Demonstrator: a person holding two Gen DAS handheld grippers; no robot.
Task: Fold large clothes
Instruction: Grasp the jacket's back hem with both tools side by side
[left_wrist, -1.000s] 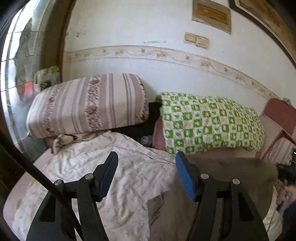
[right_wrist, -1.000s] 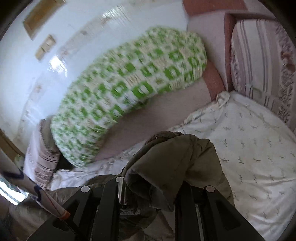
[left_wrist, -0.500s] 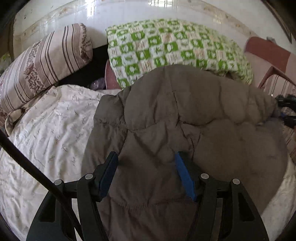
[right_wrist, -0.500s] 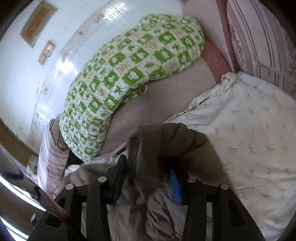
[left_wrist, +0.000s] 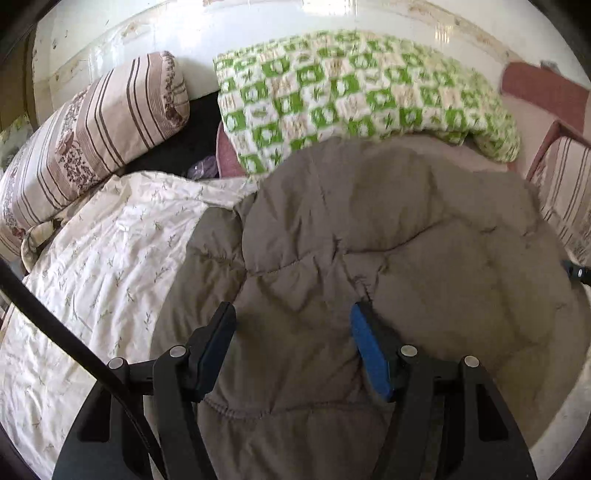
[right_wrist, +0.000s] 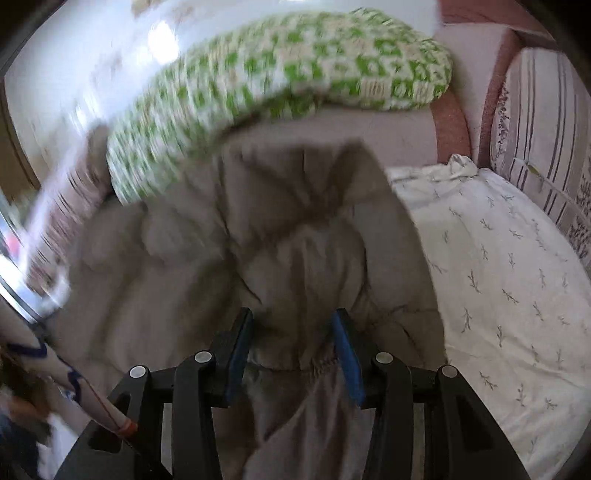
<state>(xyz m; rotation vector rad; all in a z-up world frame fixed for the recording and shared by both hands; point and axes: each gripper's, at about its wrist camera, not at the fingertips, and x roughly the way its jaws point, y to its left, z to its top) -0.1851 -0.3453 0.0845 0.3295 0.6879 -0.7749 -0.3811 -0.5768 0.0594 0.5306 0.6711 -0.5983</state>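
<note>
One jacket (left_wrist: 369, 236) fills your view: a grey-brown quilted piece, puffy, with stitched panels and a gathered elastic hem near you. It lies spread on the bed, over the white sprigged sheet (left_wrist: 96, 266), and its far edge reaches the green-checked quilt (left_wrist: 354, 92) by the wall.

Your left gripper (left_wrist: 291, 332) hangs over the jacket with its jaws apart; fabric lies under and between them, and the pads do not press on it. Your right gripper (right_wrist: 291, 339) has a ridge of the jacket (right_wrist: 295, 236) with the hem between its jaws. They have just been opening, and whether the pads are pressing the cloth now, you cannot tell.

No containers are in sight.

A striped pillow (left_wrist: 92, 136) sits at the far left, touching the sheet's edge. In the right view, open sheet (right_wrist: 509, 280) runs to the right of the jacket as far as a striped cushion (right_wrist: 546, 122). That view is blurred on its left half.
</note>
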